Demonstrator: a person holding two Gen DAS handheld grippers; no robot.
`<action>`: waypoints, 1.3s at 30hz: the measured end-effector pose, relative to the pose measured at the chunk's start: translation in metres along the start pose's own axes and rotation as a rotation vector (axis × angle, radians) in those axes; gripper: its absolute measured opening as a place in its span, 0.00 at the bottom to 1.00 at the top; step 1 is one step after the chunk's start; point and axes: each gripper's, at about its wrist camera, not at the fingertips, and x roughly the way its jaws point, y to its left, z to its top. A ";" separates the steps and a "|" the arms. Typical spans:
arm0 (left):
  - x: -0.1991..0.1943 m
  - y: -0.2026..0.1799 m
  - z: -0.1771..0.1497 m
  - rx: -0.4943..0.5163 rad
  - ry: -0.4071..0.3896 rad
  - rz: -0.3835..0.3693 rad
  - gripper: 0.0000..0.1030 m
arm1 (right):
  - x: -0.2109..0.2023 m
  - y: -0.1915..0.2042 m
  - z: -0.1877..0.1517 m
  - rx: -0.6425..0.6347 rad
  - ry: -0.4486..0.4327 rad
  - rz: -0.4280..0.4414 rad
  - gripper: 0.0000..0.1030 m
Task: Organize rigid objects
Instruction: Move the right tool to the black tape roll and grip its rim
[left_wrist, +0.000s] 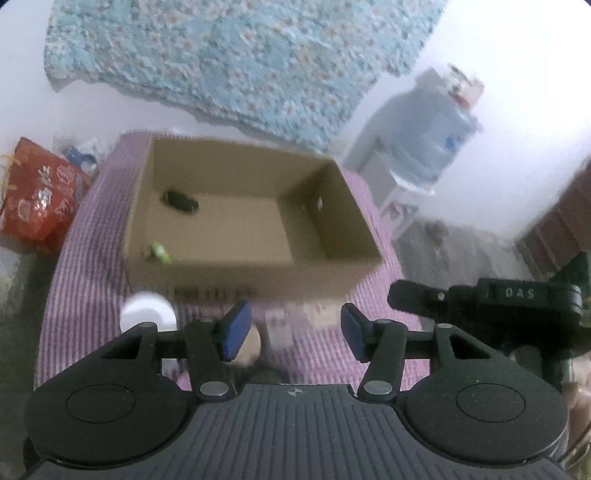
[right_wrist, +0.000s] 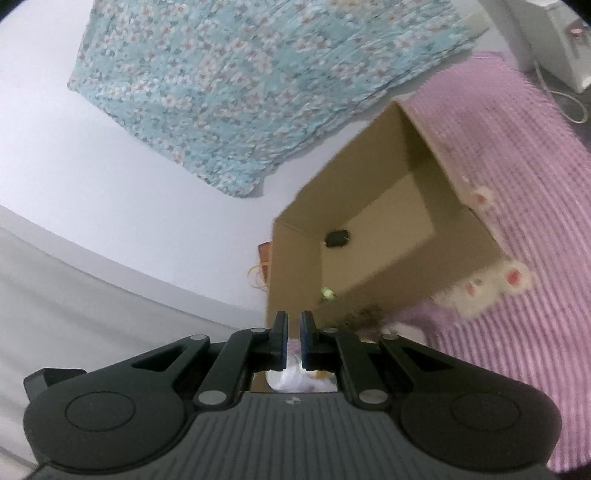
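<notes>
The left gripper (left_wrist: 295, 326) hangs part-open over the purple cloth (left_wrist: 88, 273), gripping nothing; the right gripper (right_wrist: 293, 341) is closed, empty. In the cardboard box (left_wrist: 332, 275) (open-topped) lie a black object (left_wrist: 181, 201) and a green one (left_wrist: 160, 253).

A purple striped cloth (left_wrist: 85, 258) carries a cardboard box (left_wrist: 258, 275) and, seemingly, a white cup (left_wrist: 146, 312).

Right gripper (right_wrist: 294, 341) at bottom centre, jaws nearly together, nothing between. Cardboard box (right_wrist: 476, 236) centre-right on purple cloth (right_wrist: 517, 147); black object (right_wrist: 337, 238) and green object (right_wrist: 327, 293) inside. Floral fabric (right_wrist: 240, 81) upper left.
</notes>
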 end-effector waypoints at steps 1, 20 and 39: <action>0.003 -0.002 -0.009 0.016 0.020 -0.002 0.52 | -0.001 -0.003 -0.006 0.001 -0.001 -0.010 0.08; 0.096 0.002 -0.095 0.119 0.254 0.033 0.52 | 0.073 -0.051 -0.067 -0.108 0.183 -0.283 0.24; 0.129 0.001 -0.092 0.128 0.273 0.056 0.52 | 0.120 -0.046 -0.073 -0.354 0.288 -0.409 0.19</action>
